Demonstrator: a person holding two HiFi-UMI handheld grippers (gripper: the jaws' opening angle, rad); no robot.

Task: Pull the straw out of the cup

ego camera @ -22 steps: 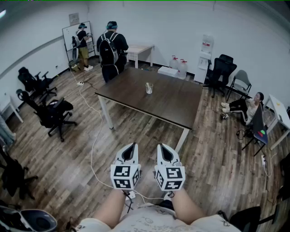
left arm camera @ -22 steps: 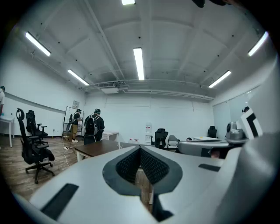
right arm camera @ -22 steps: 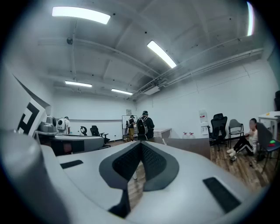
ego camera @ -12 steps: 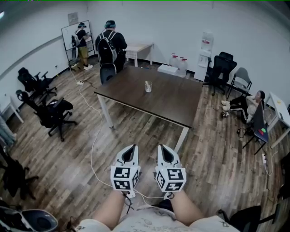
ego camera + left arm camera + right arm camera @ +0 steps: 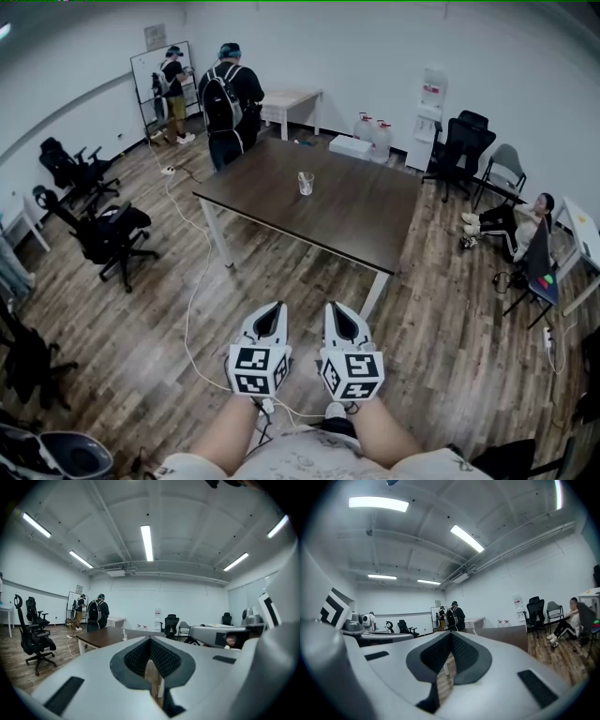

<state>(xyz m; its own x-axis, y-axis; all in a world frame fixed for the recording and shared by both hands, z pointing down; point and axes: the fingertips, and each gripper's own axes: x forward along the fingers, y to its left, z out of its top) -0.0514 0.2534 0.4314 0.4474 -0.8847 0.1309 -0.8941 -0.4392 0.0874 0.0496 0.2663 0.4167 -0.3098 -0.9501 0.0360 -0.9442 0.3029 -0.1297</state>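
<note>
Our left gripper (image 5: 273, 307) and right gripper (image 5: 336, 307) are both clamped shut on nothing, side by side at the bottom middle of the frame. The cup (image 5: 306, 183) sits well apart from them, straight up-frame on the dark table (image 5: 366, 220), pretty much centred between the two, so neither hand looks nearer. The straw's too tiny to read properly, but we'd guess it stands roughly upright in the cup.

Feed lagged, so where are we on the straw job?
Nothing is done yet: the straw stands in the cup on the table, well ahead. In hand: nothing; the left gripper and right gripper are shut, empty. Remaining: approach, grip, pull.
</note>
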